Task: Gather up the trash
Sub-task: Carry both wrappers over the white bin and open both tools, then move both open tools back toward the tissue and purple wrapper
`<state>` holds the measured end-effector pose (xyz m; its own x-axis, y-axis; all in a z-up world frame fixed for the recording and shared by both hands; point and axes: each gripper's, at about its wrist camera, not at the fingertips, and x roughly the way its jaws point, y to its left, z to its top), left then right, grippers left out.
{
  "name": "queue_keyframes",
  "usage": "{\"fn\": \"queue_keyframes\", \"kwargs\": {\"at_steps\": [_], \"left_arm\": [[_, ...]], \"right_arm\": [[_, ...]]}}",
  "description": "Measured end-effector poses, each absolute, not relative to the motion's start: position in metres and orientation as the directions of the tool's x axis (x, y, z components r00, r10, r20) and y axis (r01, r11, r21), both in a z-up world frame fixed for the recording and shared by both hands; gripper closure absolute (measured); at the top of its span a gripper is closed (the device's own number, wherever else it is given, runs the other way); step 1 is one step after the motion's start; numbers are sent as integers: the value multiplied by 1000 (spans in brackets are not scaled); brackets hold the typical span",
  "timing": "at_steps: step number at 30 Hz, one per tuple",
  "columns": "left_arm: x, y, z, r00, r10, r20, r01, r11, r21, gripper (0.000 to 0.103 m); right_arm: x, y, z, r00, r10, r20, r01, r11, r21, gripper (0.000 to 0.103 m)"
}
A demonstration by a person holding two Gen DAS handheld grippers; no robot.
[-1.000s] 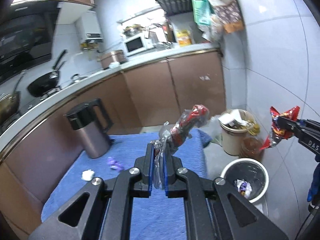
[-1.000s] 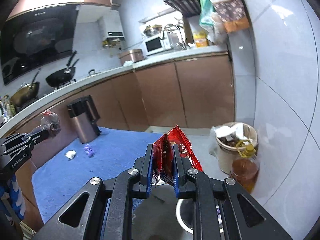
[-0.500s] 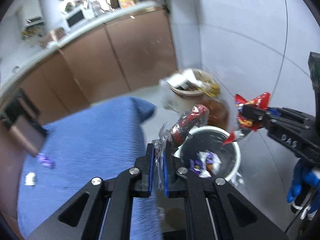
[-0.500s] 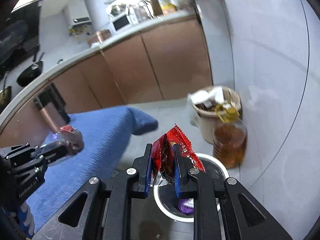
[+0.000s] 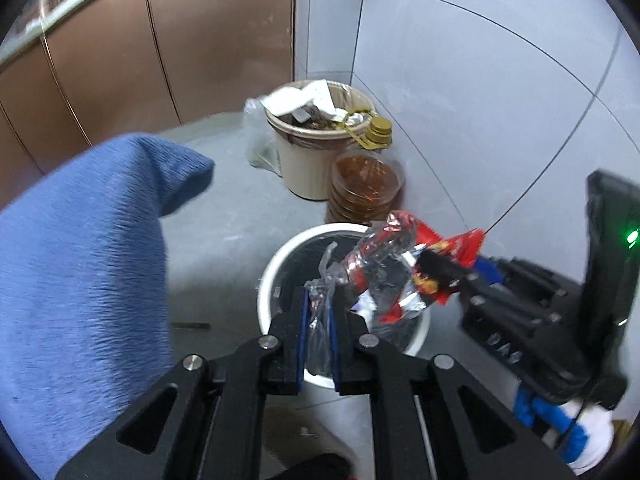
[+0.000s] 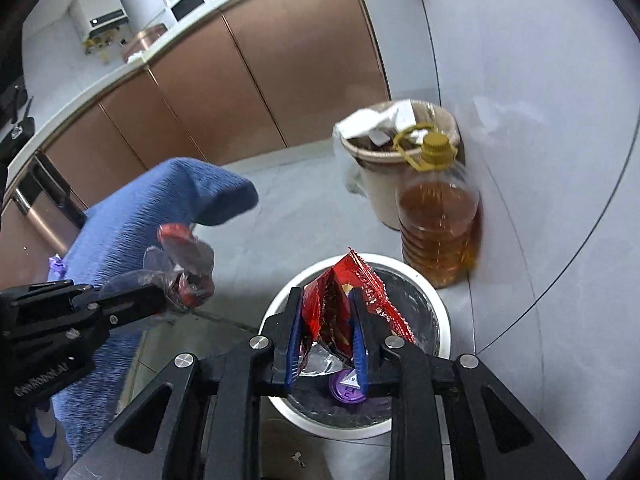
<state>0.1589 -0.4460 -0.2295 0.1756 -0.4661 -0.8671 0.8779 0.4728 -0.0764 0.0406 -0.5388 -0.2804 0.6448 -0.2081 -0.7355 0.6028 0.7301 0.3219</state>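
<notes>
- The left gripper (image 5: 319,322) has its jaws nearly together, pinching the lower end of a crumpled clear wrapper (image 5: 372,264) with red print; the rest of it sticks out past the fingertips, above the white bin (image 5: 276,280).
- The right gripper (image 6: 326,336) has a creased red foil packet (image 6: 344,300) standing between its blue pads, over the white bin's mouth. Its jaws have just been opening. The left pad lies against the packet; whether the right pad presses it, I cannot tell.
- Below the right jaws, a purple cap-like piece (image 6: 347,388) lies inside the bin, partly hidden by the fingers.
- The bin's near rim is cut off by the gripper bodies in both views.
- Beyond the jaws stand a ribbed plastic bottle (image 6: 438,216) of amber liquid with a yellow cap, and a beige bucket (image 6: 376,196) full of paper scraps, edges blurred.
- A fuzzy blue cloth (image 5: 80,280) drapes to the left of the left jaws.
</notes>
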Motion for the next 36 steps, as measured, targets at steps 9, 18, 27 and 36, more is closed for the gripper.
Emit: {"fn": "queue_keyframes", "kwargs": {"at_steps": [9, 18, 27, 36], "left_arm": [[161, -447, -227, 140, -514, -847, 865, 480, -148, 57], [157, -418, -192, 221, -564, -796, 849, 513, -128, 56], [153, -359, -140, 376, -607, -700, 800, 594, -85, 56], [142, -279, -92, 499, -637, -587, 747, 660, -82, 56]], "right_arm": [[45, -551, -304, 610, -207, -765, 634, 707, 313, 61], [34, -541, -281, 616, -247, -748, 642, 708, 295, 59], [30, -503, -222, 681, -282, -676, 578, 774, 260, 59], [35, -445, -160, 768, -257, -587, 462, 857, 228, 58]]}}
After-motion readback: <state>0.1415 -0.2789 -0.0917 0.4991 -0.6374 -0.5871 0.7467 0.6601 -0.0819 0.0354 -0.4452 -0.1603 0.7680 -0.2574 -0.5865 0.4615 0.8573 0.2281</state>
